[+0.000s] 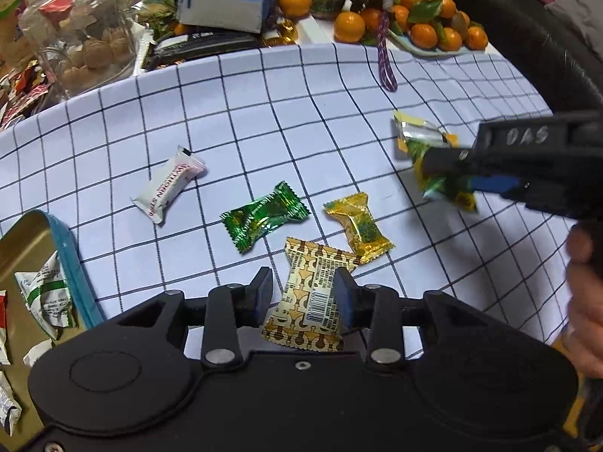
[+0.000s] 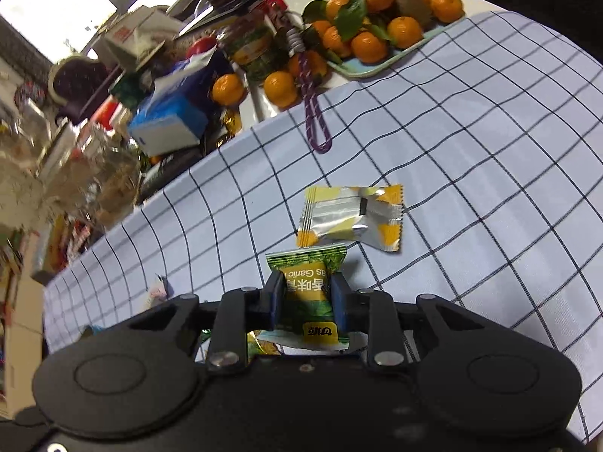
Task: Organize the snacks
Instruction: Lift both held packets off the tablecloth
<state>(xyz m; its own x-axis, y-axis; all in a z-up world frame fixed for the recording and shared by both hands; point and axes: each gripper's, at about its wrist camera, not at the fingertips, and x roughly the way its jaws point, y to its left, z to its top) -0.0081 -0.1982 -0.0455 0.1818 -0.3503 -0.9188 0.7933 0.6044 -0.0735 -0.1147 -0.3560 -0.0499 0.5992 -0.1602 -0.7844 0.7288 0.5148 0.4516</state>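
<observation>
The left gripper (image 1: 302,298) points down at the pale blue checked tablecloth (image 1: 264,113) with its jaws spread apart. A tan patterned snack packet with a barcode (image 1: 309,297) lies flat on the cloth directly between the two blue-padded fingers; whether the pads touch its edges cannot be told, and they do not look clenched on it. To the near left, a gold-lined tin with a teal rim (image 1: 66,260) holds a crumpled white and green wrapper (image 1: 47,293).

Just beyond the tan packet lies a gold foil candy (image 1: 358,228), its near end touching the packet's far corner. Left of that is a green foil candy (image 1: 265,216), and farther left a white wrapped sweet with pink lettering (image 1: 169,184), each apart from the others.

At the right, the right gripper (image 2: 307,295) is clenched on a green and yellow garlic snack packet (image 2: 307,293), both pads pressed against its sides, the packet's far end sticking out past the fingertips. A hand (image 1: 584,301) shows at the right edge of the left view. Just beyond that packet, a silver and yellow foil packet (image 2: 350,216) lies on the cloth.

At the far edge, a purple braided cord (image 2: 314,113) trails onto the cloth. Behind it are a blue tissue pack (image 1: 226,0), a pale tray (image 2: 361,69) of leafy oranges (image 2: 405,32), and a clear container of biscuits (image 1: 86,30) at far left.
</observation>
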